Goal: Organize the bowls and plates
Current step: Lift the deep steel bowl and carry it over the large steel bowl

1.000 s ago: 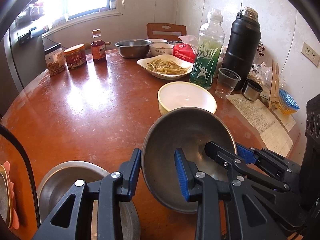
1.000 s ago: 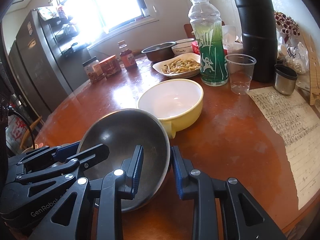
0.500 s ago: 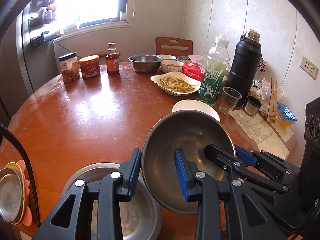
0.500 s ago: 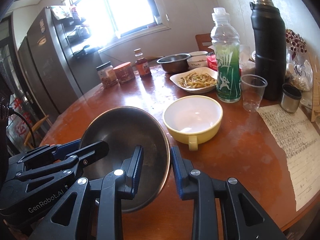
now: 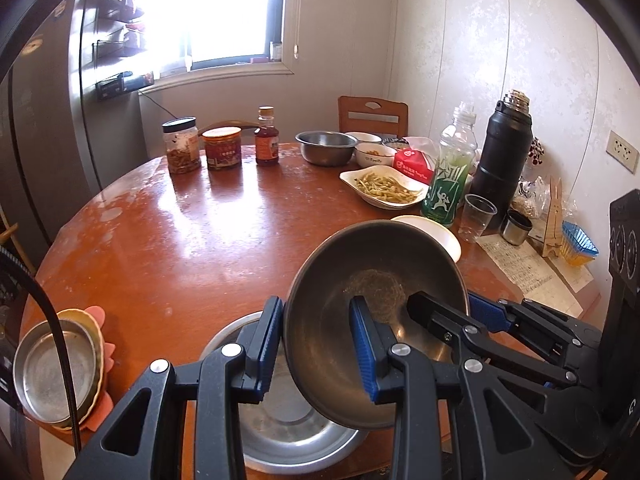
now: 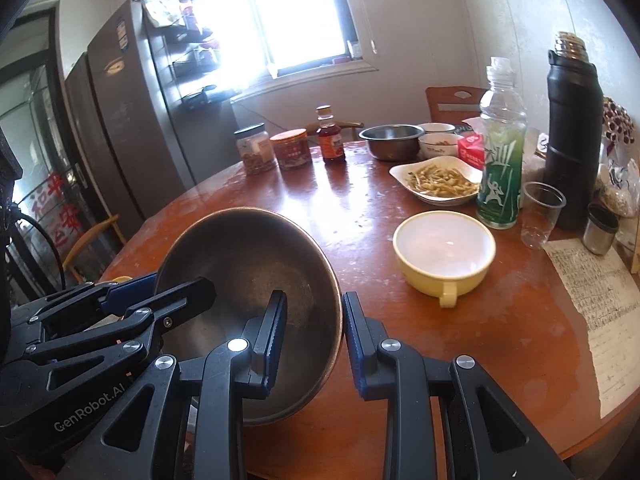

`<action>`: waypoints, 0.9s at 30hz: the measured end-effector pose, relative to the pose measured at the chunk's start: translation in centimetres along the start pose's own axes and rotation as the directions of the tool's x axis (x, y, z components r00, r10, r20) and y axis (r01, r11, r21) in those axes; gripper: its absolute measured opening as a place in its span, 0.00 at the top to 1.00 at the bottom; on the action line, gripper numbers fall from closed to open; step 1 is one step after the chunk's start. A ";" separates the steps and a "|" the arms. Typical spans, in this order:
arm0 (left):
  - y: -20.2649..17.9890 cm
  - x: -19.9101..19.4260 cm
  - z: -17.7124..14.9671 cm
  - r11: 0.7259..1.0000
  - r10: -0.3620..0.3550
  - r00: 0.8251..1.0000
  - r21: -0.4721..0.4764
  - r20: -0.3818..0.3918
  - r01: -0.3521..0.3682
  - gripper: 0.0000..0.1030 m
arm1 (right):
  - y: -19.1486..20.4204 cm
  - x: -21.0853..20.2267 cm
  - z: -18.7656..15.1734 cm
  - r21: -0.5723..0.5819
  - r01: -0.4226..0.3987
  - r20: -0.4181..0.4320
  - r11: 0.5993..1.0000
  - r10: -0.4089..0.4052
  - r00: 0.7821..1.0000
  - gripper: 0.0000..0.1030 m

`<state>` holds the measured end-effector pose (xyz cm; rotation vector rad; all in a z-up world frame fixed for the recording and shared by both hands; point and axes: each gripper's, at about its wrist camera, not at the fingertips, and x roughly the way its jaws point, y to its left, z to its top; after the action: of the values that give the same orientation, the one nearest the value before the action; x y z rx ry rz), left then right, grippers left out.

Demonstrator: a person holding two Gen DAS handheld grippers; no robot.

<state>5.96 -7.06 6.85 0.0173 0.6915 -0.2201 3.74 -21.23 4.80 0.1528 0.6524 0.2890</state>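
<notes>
Reddish-brown round wooden tabletop [image 5: 192,248] stands by a bright window and white walls. Both grippers hold one dark steel bowl [image 5: 360,320] tilted in the air: left gripper [image 5: 316,354] fingers pinch its left rim, right gripper [image 6: 314,338] fingers pinch its right rim. Beneath it sits a wide shiny steel basin [image 5: 280,432] at the near edge. Bare wood stretches leftward; a yellow handled bowl [image 6: 444,256] sits near, right.

Wide steel basin [image 5: 288,436] – mostly hidden behind tilted dark steel bowl [image 5: 340,344] and left jaws. Cream-yellow bowl [image 5: 438,232] – only far rim visible. Handwritten paper sheet [image 6: 600,304]: text too small to read.
</notes>
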 end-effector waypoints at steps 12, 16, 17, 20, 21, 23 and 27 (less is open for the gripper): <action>2.9 -1.6 -1.6 0.999 0.016 1.000 -0.034 -0.008 -0.016 0.66 | 3.5 0.2 -0.8 -0.057 -0.020 -0.023 0.998 0.019 1.000 0.71; 3.7 -1.2 -2.5 0.999 0.032 0.999 -0.040 -0.032 -0.033 0.66 | 4.0 0.7 -1.3 -0.076 -0.030 -0.040 0.997 0.027 0.999 0.71; 4.0 -1.2 -2.7 0.998 0.036 0.999 -0.041 -0.037 -0.037 0.66 | 4.2 0.8 -1.4 -0.080 -0.031 -0.042 0.996 0.028 0.999 0.71; 4.5 -1.0 -3.2 0.998 0.035 0.998 -0.048 -0.050 -0.037 0.66 | 4.7 1.0 -1.6 -0.090 -0.033 -0.048 0.995 0.029 0.998 0.71; 4.6 -0.8 -3.3 0.998 0.034 0.998 -0.050 -0.055 -0.037 0.66 | 4.8 1.1 -1.7 -0.093 -0.034 -0.051 0.995 0.029 0.998 0.71; 4.9 -0.5 -3.5 0.998 0.034 0.997 -0.052 -0.068 -0.038 0.66 | 4.9 1.3 -1.9 -0.100 -0.032 -0.056 0.994 0.027 0.998 0.71; 5.0 0.3 -4.0 0.998 0.036 0.995 -0.050 -0.093 -0.041 0.66 | 5.0 1.9 -2.4 -0.102 -0.028 -0.074 0.994 0.020 0.997 0.71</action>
<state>4.71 -1.86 3.33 -0.0086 0.7873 -0.1651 2.65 -15.77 2.96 0.0518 0.7066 0.3520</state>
